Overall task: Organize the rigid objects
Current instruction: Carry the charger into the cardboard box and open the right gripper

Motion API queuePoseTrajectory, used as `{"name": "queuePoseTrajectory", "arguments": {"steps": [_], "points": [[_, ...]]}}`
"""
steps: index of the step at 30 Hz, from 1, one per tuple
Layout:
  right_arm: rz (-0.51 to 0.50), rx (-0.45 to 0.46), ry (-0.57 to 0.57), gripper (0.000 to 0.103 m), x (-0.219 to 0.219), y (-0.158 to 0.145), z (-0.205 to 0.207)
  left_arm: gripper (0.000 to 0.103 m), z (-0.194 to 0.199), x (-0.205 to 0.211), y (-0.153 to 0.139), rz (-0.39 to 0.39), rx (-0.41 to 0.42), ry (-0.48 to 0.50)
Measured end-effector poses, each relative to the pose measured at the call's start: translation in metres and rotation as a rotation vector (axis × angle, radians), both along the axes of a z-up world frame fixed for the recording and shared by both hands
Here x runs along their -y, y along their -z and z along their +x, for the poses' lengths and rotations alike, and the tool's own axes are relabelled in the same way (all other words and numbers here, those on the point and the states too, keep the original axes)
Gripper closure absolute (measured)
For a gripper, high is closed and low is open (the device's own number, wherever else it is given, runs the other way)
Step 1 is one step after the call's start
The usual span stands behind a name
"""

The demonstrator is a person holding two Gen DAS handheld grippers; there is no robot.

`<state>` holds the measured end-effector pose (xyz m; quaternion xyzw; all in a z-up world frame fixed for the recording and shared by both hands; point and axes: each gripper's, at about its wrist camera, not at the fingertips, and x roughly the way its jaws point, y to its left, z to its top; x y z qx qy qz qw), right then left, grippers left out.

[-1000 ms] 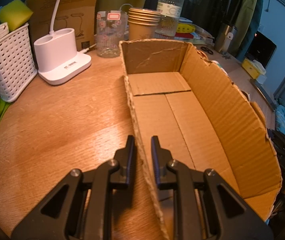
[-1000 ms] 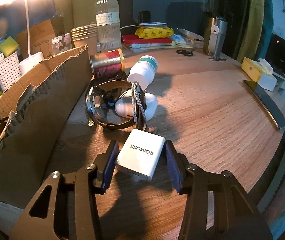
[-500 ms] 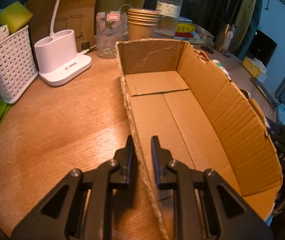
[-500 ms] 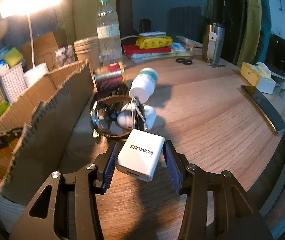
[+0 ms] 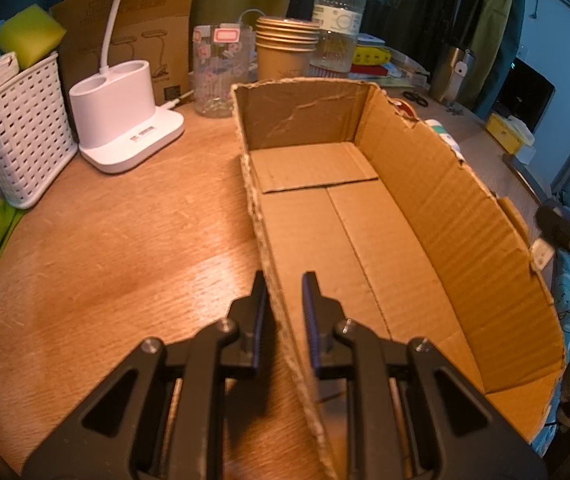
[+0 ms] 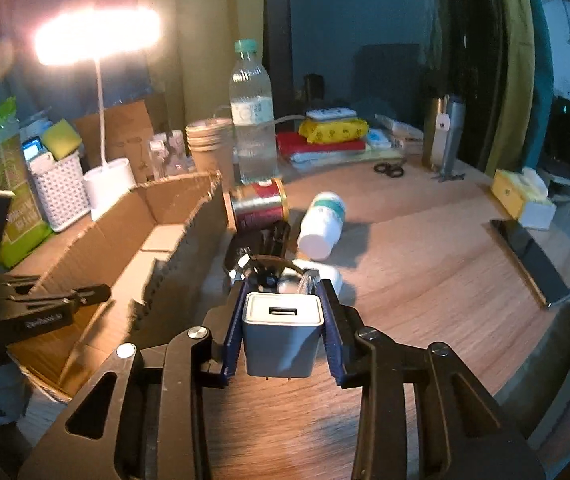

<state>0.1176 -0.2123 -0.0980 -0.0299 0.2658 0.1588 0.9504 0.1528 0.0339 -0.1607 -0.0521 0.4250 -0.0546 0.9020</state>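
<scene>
Holding the box (image 5: pixel 465 216) wall clamped in my left claw (image 5: pixel 283 300), I'd carry the charger (image 6: pixel 282 332), now pinched after my right claw (image 6: pixel 283 334) closed, toward ten o'clock, clearing the rim before releasing.

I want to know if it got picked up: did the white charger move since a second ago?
Yes. The white charger has come up off the wooden table, clamped in the right gripper, whose jaws just closed on it.
</scene>
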Motion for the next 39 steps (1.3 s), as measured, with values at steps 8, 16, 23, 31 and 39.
{"name": "queuePoseTrajectory", "arguments": {"steps": [8,16,23,31,39], "points": [[0.018,0.096,-0.094,0.066,-0.024,-0.039,-0.022,0.086,0.000,0.001,0.000,0.000,0.000,-0.001],[0.027,0.142,-0.218,0.066,-0.061,-0.059,-0.042,0.086,0.000,0.000,0.000,0.001,0.000,-0.002],[0.017,0.074,-0.268,0.066,-0.084,-0.037,-0.036,0.086,0.000,0.001,0.000,0.001,0.000,-0.001],[-0.006,0.015,-0.276,0.066,-0.095,-0.017,-0.027,0.086,0.000,0.001,0.000,0.000,0.000,-0.001],[-0.014,-0.021,-0.283,0.063,-0.099,-0.008,-0.022,0.085,0.000,0.001,0.000,0.000,-0.002,0.001]]}}
